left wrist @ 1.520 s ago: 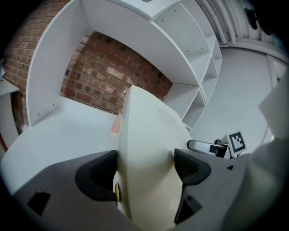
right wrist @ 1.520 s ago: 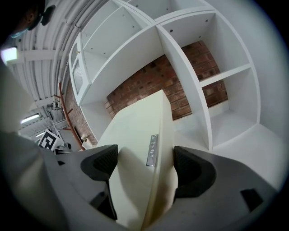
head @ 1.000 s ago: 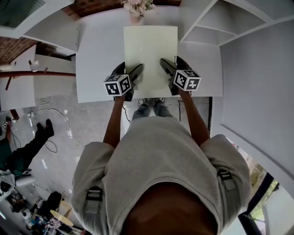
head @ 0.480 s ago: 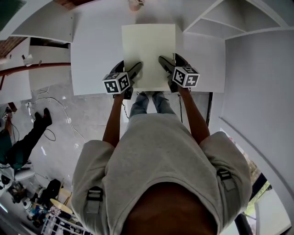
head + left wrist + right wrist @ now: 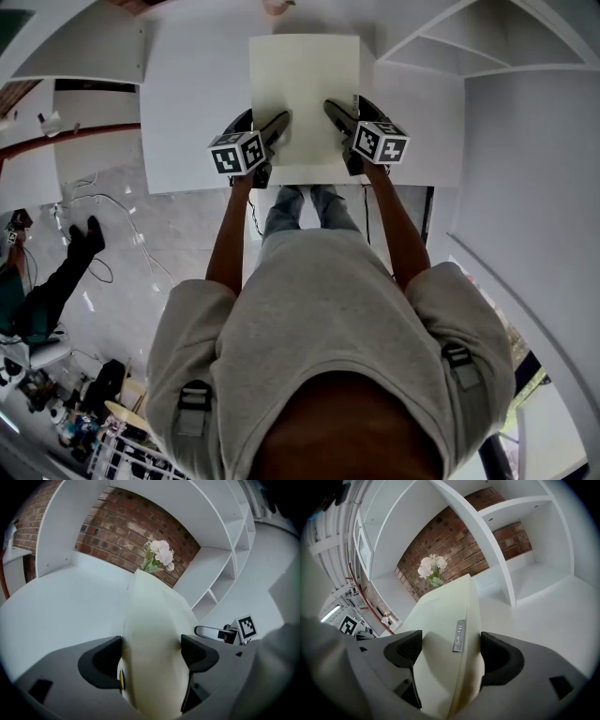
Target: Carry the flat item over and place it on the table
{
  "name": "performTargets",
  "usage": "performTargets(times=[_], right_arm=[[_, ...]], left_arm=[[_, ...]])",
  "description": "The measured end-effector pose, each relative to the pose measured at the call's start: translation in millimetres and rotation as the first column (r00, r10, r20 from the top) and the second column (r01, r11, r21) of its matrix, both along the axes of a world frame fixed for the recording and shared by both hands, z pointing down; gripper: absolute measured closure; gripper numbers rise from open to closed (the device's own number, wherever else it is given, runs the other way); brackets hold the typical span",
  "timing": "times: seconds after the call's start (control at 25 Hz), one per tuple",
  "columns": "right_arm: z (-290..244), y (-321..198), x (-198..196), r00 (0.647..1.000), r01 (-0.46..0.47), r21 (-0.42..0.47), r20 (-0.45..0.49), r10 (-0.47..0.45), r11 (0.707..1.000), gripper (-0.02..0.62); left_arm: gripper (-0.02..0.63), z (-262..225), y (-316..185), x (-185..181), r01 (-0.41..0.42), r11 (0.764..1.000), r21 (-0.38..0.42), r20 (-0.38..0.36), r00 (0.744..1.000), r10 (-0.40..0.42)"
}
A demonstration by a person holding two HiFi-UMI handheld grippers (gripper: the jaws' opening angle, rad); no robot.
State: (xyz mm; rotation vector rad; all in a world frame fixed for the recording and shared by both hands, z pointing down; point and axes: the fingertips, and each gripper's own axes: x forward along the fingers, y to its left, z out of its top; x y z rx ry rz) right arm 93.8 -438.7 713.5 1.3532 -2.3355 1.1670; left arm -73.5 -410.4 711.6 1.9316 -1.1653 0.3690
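The flat item [image 5: 305, 84] is a pale yellow-green panel held level over the white table [image 5: 187, 112], its near edge close to the table's front edge. I cannot tell whether it touches the tabletop. My left gripper [image 5: 277, 127] is shut on the panel's near left edge, and my right gripper [image 5: 334, 112] is shut on its near right edge. In the left gripper view the panel [image 5: 154, 630] fills the gap between the jaws of the left gripper [image 5: 152, 656]. In the right gripper view the panel [image 5: 440, 616] shows a small silver button strip [image 5: 460, 636] on its edge, inside the right gripper [image 5: 451, 653].
A vase of white flowers [image 5: 158, 555] stands at the table's back edge against a brick wall, just beyond the panel's far end. White shelves [image 5: 441, 47] rise at the right. Cables and a person's legs [image 5: 56, 281] are on the floor at the left.
The panel and both grippers sit slightly higher in the head view, a little further over the table. Both grips are unchanged.
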Motion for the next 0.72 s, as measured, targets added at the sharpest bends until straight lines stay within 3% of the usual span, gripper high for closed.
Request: performTargets(times=[0.4,0.72], right_arm=[[-5.2,-43.4,-6.2,1.000,-0.015,0.019,-0.011,0.015,1.000,0.202],[6.5,-53.5,-3.5,0.999,-0.031,-0.032,-0.010,0.031,0.999,0.202]], left_arm=[[0.199,-2.0,-40.9,-7.6,0.018,1.000,0.018,-0.002,1.000,-0.017],[0.199,9.8,-49.2,-6.6,0.026,1.000,-0.016,0.005,1.000,-0.026]])
